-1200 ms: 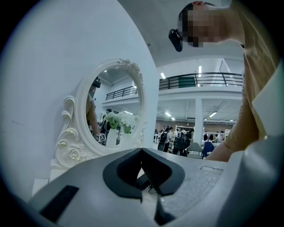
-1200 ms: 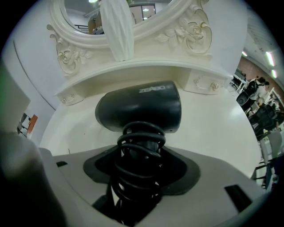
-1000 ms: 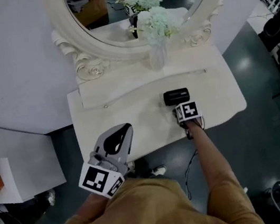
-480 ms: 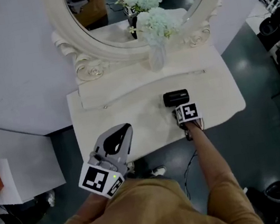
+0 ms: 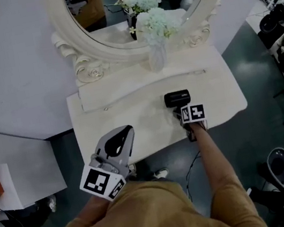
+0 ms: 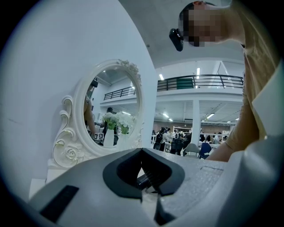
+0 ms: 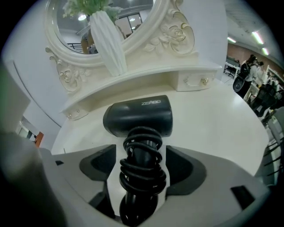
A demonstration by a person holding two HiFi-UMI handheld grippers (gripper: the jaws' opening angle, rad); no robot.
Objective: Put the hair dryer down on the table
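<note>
faint pale brand lettering, seemingly "zeabo", on the barrel of the black hair dryer

Cream dressing table, black hair dryer lying on top; white vase on its rear shelf

Black hair dryer: handle hidden under marker cube of right gripper, head view. Cream carved oval mirror: top cut off by upper edge.

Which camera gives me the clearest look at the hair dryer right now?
The right gripper view: the hair dryer fills the centre, lying on the table, its cord coiled round it. The head view shows it only small and dark from above. The left gripper view faces the mirror and doesn't show it.
</note>
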